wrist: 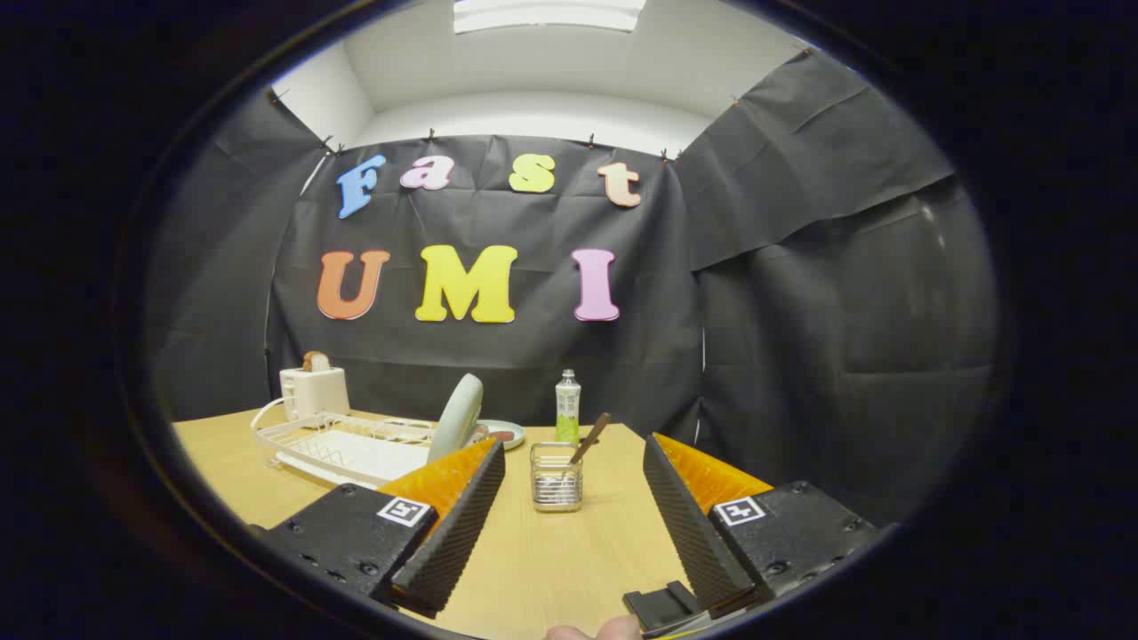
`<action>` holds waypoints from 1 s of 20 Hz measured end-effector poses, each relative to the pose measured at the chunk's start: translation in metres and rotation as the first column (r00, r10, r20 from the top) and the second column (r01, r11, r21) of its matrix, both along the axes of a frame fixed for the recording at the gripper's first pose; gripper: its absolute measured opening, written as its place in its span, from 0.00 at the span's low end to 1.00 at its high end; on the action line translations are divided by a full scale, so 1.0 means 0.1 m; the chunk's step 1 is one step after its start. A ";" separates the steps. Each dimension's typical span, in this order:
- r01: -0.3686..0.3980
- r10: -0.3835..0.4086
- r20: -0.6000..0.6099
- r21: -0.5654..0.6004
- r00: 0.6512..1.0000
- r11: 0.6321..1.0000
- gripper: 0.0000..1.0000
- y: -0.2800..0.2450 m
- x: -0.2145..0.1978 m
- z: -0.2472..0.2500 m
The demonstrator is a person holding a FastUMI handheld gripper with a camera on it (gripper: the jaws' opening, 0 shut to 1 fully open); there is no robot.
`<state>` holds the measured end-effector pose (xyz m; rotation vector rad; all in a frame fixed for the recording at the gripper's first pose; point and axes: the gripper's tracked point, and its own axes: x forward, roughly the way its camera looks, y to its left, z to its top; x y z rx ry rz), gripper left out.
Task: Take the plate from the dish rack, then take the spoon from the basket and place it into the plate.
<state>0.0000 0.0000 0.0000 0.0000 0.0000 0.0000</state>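
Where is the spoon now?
The spoon stands tilted in the basket on the table, beyond the open gripper, in front of the bottle.

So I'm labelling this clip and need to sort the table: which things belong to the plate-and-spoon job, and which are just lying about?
Job: pale round plate upright in white wire dish rack; brown-handled spoon in small mesh basket; open gripper, holding nothing.

Lying about: white toaster; green-labelled bottle; small flat dish.

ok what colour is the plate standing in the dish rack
Pale grey-green, seen in the gripper view: the round plate stands upright in the white wire dish rack, beyond the open gripper.
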 end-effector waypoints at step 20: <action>-0.035 0.035 0.008 0.004 0.999 0.999 1.00 0.03 0.10 0.22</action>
